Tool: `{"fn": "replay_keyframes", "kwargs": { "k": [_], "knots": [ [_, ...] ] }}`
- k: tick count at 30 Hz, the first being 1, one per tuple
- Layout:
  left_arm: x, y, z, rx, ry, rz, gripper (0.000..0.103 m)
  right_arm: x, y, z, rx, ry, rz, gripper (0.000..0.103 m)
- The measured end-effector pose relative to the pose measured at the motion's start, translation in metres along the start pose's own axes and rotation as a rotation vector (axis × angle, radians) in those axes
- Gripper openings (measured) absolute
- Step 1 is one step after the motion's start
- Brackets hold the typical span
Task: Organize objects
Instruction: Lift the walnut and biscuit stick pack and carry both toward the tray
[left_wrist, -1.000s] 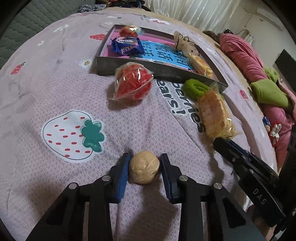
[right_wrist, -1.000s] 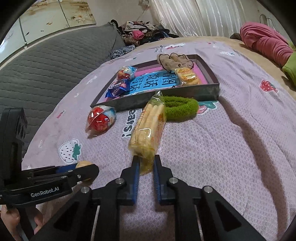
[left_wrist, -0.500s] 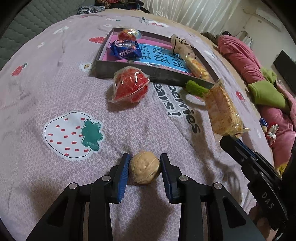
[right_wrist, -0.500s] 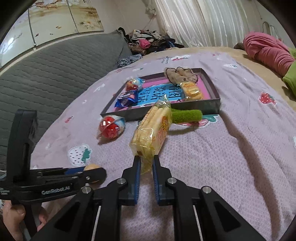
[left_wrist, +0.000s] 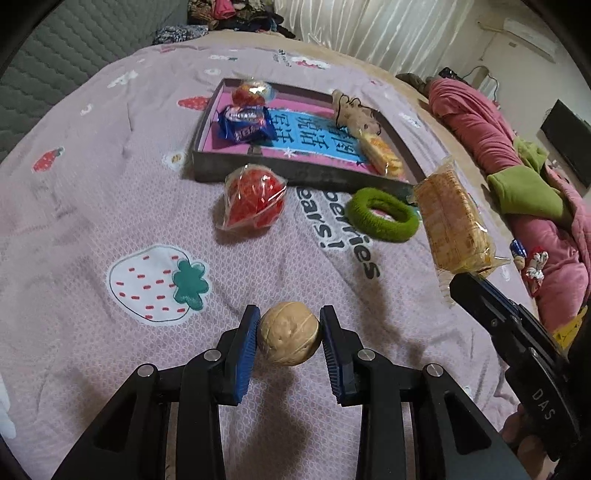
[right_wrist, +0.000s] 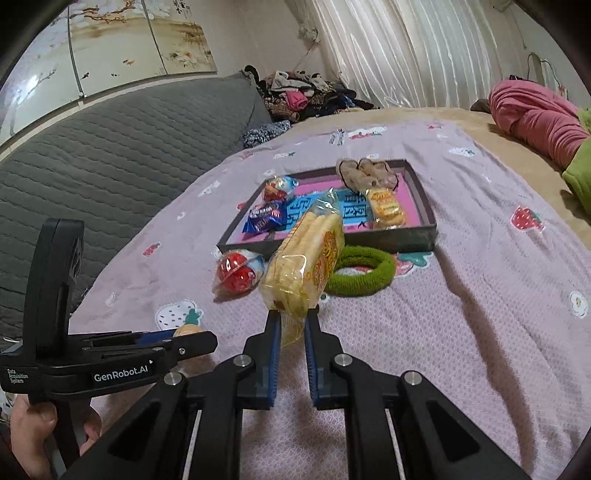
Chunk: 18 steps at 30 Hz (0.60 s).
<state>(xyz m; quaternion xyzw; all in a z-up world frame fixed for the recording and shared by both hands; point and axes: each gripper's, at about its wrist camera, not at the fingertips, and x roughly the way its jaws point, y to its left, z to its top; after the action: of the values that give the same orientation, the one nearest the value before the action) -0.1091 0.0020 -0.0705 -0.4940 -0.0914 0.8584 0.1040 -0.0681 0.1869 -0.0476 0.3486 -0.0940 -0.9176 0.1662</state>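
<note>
My left gripper (left_wrist: 289, 332) is shut on a tan walnut (left_wrist: 289, 338) and holds it above the bedspread. My right gripper (right_wrist: 293, 325) is shut on the end of a clear pack of yellow biscuits (right_wrist: 306, 262), lifted off the bed; the pack also shows in the left wrist view (left_wrist: 452, 221). A dark shallow tray (left_wrist: 295, 175) with a pink and blue floor lies ahead and holds a blue snack packet (left_wrist: 245, 123), a red wrapped ball (left_wrist: 253, 91), a small plush (left_wrist: 352, 110) and a small biscuit pack (left_wrist: 382, 153).
A red ball in clear wrap (left_wrist: 255, 197) and a green hair scrunchie (left_wrist: 384, 214) lie on the bedspread just in front of the tray. Pink and green bedding (left_wrist: 517, 184) is piled at the right. A grey quilted headboard (right_wrist: 110, 155) is at the left.
Both grippers have risen and pulled back from the tray, carrying the walnut and the biscuit pack off the bed. The scrunchie, once partly hidden by the pack, now shows whole.
</note>
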Motion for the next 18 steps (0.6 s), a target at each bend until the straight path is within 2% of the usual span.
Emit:
{"fn": "replay_keyframes", "kwargs": {
  "k": [18],
  "knots": [
    [-0.061, -0.016, 0.028, 0.04, -0.105, 0.008, 0.034, -0.048, 0.016, 0.032, -0.036, -0.087, -0.006, 0.013]
  ]
}}
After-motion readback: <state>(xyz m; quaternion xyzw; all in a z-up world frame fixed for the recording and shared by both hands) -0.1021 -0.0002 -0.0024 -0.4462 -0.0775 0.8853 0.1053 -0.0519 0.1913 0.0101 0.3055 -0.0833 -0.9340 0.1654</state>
